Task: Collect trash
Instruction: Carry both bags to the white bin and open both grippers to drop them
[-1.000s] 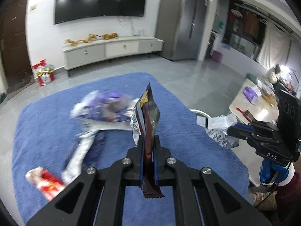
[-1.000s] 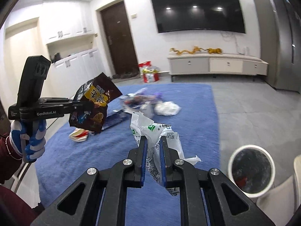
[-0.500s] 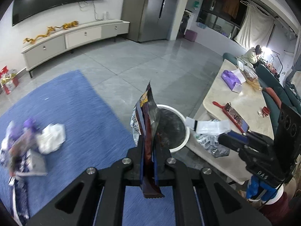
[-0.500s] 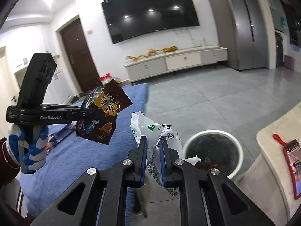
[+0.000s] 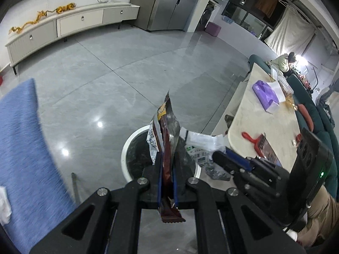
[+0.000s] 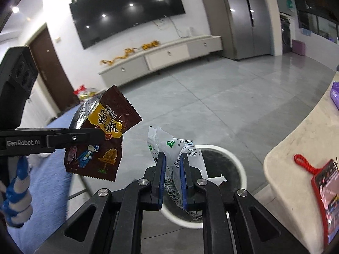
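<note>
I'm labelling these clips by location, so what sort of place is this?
Most likely a home living room: a wall-mounted TV above a long low cabinet, a blue rug on tiled floor.

Both grippers are matte black with blue finger pads (image 6: 162, 175) and silver screws. The left gripper (image 6: 99, 136) reads "GenRobot.AI"; a blue-and-white glove (image 6: 18, 199) covers its hand.

I saw glossy grey tiled floor (image 5: 131, 67), long white TV cabinet (image 6: 165, 57), black wall-mounted TV (image 6: 127, 10), steel fridge (image 6: 245, 17), dark wooden door (image 6: 53, 74).
</note>
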The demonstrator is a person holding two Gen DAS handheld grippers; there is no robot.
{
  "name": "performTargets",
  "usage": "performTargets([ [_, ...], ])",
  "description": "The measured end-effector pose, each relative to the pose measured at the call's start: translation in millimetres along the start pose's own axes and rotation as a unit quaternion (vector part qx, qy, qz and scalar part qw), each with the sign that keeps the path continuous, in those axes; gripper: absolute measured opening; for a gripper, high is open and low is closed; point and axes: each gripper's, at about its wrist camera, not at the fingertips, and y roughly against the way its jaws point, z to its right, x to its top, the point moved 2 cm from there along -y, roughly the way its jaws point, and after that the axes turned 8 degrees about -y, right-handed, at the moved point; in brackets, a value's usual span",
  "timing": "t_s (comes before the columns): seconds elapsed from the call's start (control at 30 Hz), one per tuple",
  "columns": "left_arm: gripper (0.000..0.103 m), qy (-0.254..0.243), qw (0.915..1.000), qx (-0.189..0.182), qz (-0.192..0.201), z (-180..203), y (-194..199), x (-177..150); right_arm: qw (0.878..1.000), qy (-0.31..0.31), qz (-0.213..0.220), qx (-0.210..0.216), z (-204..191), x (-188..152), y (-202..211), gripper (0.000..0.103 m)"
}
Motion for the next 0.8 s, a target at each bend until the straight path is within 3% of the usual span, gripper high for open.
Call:
performTargets([
  [0.33,0.011,0.037,0.9989,-0.019,-0.022,-7,-58,15,0.999,-0.008,-0.009,-0.046,21,21,-33,0.029],
  [0.4,0.017,0.038,0.9987,-0.024,-0.024,-9,-59,13,0.998,-0.011,-0.008,-0.054,23,22,-33,0.037],
  [0.5,0.043,0.047,0.9984,-0.029,-0.017,-16,-51,10,0.998,-0.016,-0.007,-0.053,25,21,-28,0.037],
  [0.53,0.047,0.049,0.9983,-0.029,-0.014,-17,-49,10,0.998,-0.015,-0.007,-0.054,25,23,-28,0.038],
  [0.8,0.047,0.051,0.9983,-0.022,0.019,-15,0,-1,0.999,-0.043,0.001,-0.017,19,22,-1,0.038],
])
